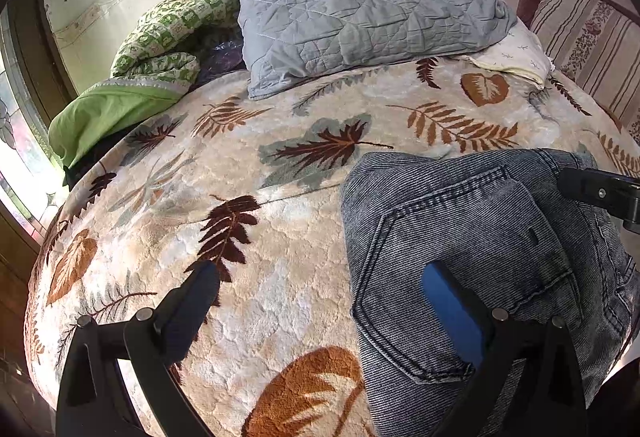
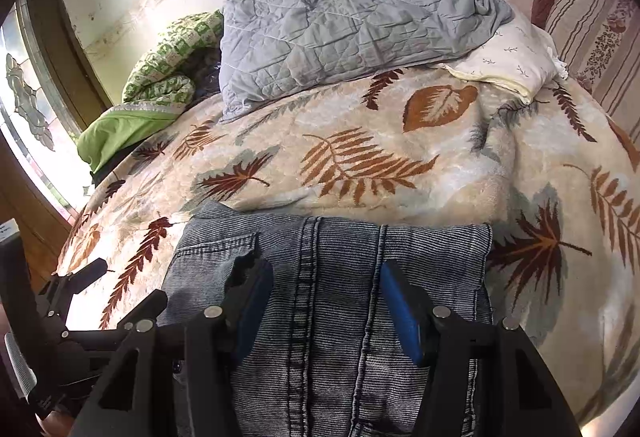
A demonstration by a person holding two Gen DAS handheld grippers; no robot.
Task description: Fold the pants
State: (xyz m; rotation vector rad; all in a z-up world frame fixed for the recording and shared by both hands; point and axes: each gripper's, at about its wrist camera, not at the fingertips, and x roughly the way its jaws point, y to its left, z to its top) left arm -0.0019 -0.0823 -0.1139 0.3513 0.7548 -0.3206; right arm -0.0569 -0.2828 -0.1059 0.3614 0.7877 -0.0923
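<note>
Grey-blue denim pants lie folded on the leaf-patterned blanket, back pocket up in the left wrist view. My left gripper is open; its right finger is over the pants' left edge, its left finger over bare blanket. In the right wrist view the pants lie straight below with their seams running away from me. My right gripper is open, its blue pads on either side of the seams, holding nothing. The left gripper shows at the left edge there. Part of the right gripper shows at the right edge.
A grey quilted pillow and a white pillow lie at the head of the bed. A green patterned quilt is bunched at the far left by the window. A striped cushion stands at the right.
</note>
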